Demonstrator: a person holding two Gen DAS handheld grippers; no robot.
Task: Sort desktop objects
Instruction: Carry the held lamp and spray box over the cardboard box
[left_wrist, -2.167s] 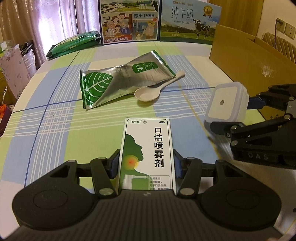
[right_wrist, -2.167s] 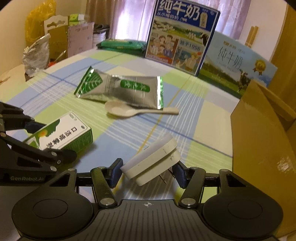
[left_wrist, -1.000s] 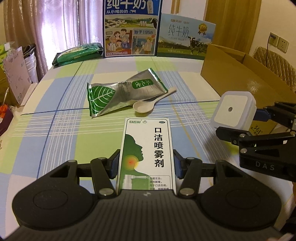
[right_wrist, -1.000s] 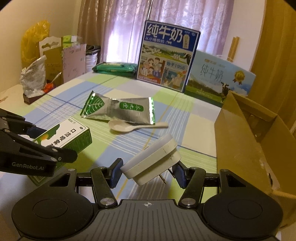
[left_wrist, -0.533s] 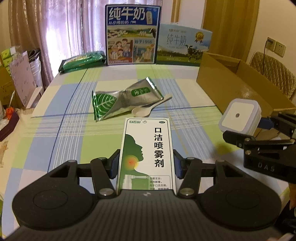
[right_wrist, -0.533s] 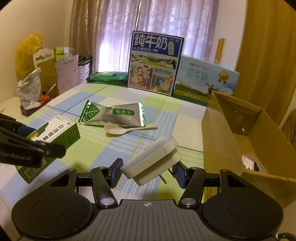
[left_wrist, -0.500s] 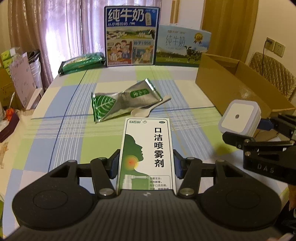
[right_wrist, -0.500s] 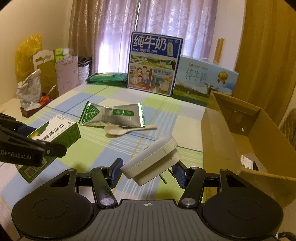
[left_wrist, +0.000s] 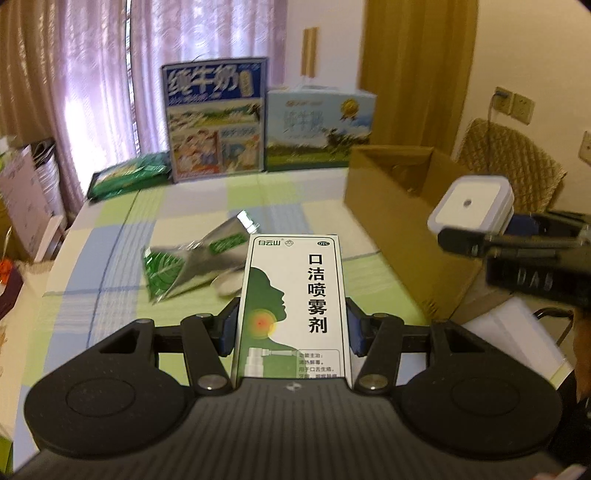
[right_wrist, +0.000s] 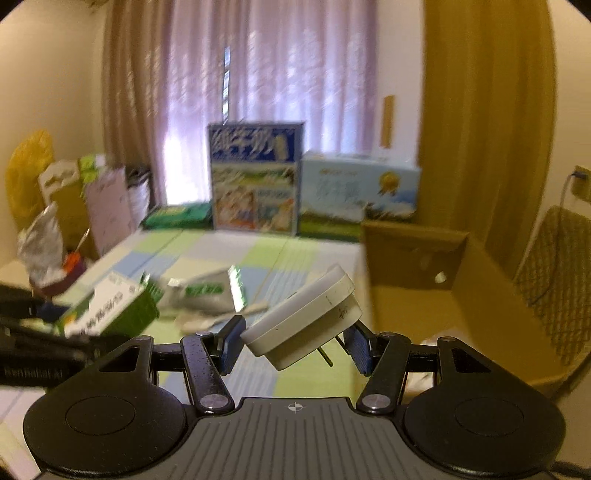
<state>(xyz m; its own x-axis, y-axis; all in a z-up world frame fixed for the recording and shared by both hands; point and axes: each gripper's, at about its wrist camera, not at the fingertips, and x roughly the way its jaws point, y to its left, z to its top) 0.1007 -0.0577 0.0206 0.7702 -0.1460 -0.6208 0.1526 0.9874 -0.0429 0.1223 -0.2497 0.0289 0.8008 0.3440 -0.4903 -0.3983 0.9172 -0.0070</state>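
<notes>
Gripping both loads: your left gripper (left_wrist: 291, 328) is clamping the spray box (left_wrist: 293, 302) by its long sides, your right gripper (right_wrist: 295, 343) is pinching the night light (right_wrist: 306, 321), tilted, prongs down. Both are hanging above the table (left_wrist: 110, 236), beside the carton (right_wrist: 454, 306). Carry the light over the rim first, lower, then release. Keep the box clear of your right arm. Pouch (left_wrist: 184, 262) and spoon (left_wrist: 227, 286) are waiting.
</notes>
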